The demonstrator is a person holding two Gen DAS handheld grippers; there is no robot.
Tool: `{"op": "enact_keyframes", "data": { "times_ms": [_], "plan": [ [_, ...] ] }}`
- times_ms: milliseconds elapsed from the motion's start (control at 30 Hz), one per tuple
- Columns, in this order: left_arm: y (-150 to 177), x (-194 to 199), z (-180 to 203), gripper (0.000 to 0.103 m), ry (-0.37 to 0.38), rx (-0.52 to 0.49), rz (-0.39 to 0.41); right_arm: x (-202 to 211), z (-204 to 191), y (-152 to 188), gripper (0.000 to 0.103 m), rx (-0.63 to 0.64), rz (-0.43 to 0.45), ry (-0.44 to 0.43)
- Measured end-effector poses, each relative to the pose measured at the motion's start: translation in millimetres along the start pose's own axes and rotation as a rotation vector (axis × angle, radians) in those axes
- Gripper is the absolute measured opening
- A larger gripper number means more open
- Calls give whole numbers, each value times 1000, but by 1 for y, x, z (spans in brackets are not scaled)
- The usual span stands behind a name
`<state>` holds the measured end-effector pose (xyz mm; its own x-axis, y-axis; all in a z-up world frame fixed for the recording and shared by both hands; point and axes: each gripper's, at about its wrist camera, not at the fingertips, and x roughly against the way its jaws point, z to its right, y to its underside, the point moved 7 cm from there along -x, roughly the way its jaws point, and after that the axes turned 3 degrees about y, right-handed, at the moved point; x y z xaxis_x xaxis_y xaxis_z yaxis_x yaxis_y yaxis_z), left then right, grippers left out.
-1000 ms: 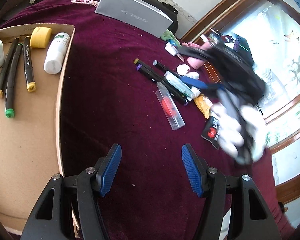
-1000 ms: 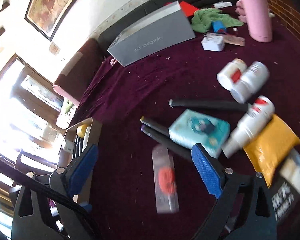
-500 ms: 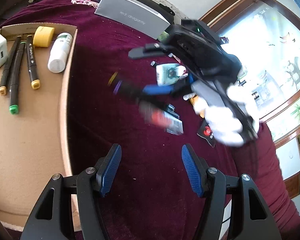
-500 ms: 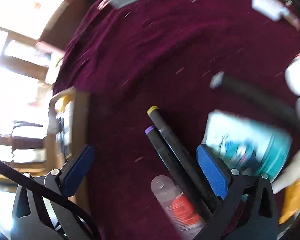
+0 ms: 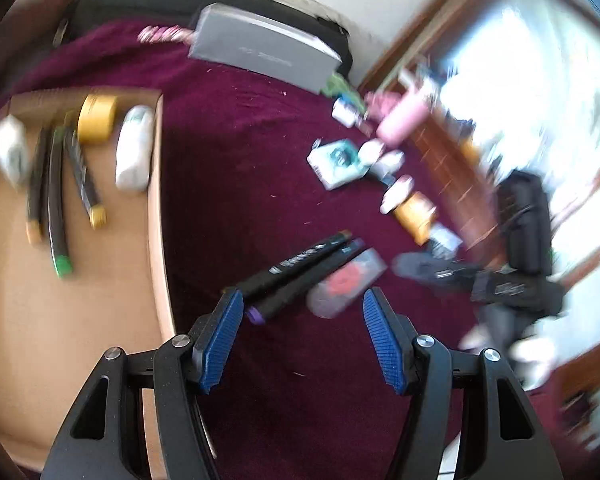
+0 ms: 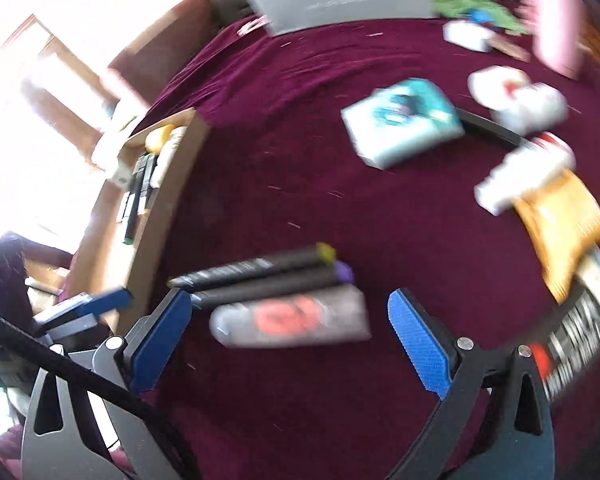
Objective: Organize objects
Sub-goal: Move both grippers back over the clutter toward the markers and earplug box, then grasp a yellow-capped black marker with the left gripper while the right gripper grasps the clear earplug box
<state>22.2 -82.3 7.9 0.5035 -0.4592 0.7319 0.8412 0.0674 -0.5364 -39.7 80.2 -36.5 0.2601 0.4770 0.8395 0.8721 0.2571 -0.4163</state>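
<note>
1. Two markers [image 6: 260, 276] and a clear packet [image 6: 292, 316] are lying side by side on the cloth, just ahead of the right gripper [image 6: 290, 344]; long axes running across its gap, w/ jaws standing open, empty.
2. Left gripper [image 5: 302, 338] is also gaping, nothing held; markers [image 5: 300, 270] lying diagonal, nearer its left pad.
3. Left view is showing the tray [image 5: 152, 208] w/ sorted markers; right view only its edge.

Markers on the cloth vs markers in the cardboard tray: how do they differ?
The two markers on the cloth lie side by side near the left gripper, beside a clear packet; the three markers in the tray lie by a yellow roll and a white bottle. Cloth pair: yellow and purple caps. Tray set: orange, green and yellow. All have black barrels.
</note>
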Motion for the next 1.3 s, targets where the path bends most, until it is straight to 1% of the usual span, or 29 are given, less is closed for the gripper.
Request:
{"op": "enact_keyframes", "data": {
  "times_ms": [33, 67, 133, 167, 233, 333, 400, 433, 500, 567, 667, 733, 767, 833, 900, 967, 1000, 1033, 1133, 1200, 1267, 1300],
  "plan": [
    [-5, -7, 5, 56, -70, -77, -12, 7, 14, 8, 100, -39, 26, 12],
    [-9, -11, 9, 56, -121, -145, -18, 11, 25, 11, 100, -69, 42, 9],
    [-18, -24, 10, 56, -233, -253, -28, 12, 40, 14, 100, -136, 74, -24],
    [-22, -32, 11, 56, -264, -297, -43, 11, 48, 17, 100, -167, 87, -51],
    [-25, -49, 11, 56, -284, -354, -77, 5, 56, 19, 100, -204, 109, -83],
    [-23, -77, 11, 56, -306, -399, -160, 4, 56, 17, 100, -222, 155, -127],
    [-22, -81, 14, 56, -292, -406, -162, 4, 56, 15, 100, -232, 180, -170],
    [-22, -82, 15, 56, -280, -393, -174, 4, 57, 14, 100, -233, 189, -184],
    [-15, -87, 22, 55, -217, -372, -222, 2, 54, 17, 100, -234, 203, -204],
    [-3, -90, 35, 55, -169, -382, -252, 3, 52, 17, 100, -236, 214, -228],
    [18, -92, 55, 55, -25, -320, -328, 7, 51, 19, 100, -240, 230, -266],
    [26, -93, 65, 55, -31, -356, -320, 8, 52, 19, 100, -251, 237, -292],
    [27, -93, 67, 55, -33, -358, -315, 9, 52, 18, 100, -259, 239, -309],
    [22, -91, 64, 55, -39, -331, -291, 10, 55, 19, 100, -275, 240, -327],
    [12, -87, 49, 55, -66, -278, -254, 12, 56, 21, 100, -289, 240, -342],
    [8, -86, 35, 55, -71, -222, -247, 13, 56, 21, 100, -295, 242, -362],
    [6, -85, 32, 55, -63, -211, -237, 14, 57, 22, 100, -296, 243, -366],
    [6, -85, 30, 55, -69, -210, -236, 14, 57, 22, 100, -298, 242, -372],
    [3, -86, 32, 55, -120, -244, -240, 13, 57, 24, 100, -308, 231, -401],
    [0, -87, 29, 55, -110, -228, -243, 12, 57, 23, 100, -318, 224, -419],
    [-3, -84, 29, 55, -89, -208, -230, 13, 56, 24, 100, -323, 225, -439],
    [-6, -85, 26, 55, -103, -200, -229, 14, 55, 24, 100, -326, 225, -451]
  ]
}}
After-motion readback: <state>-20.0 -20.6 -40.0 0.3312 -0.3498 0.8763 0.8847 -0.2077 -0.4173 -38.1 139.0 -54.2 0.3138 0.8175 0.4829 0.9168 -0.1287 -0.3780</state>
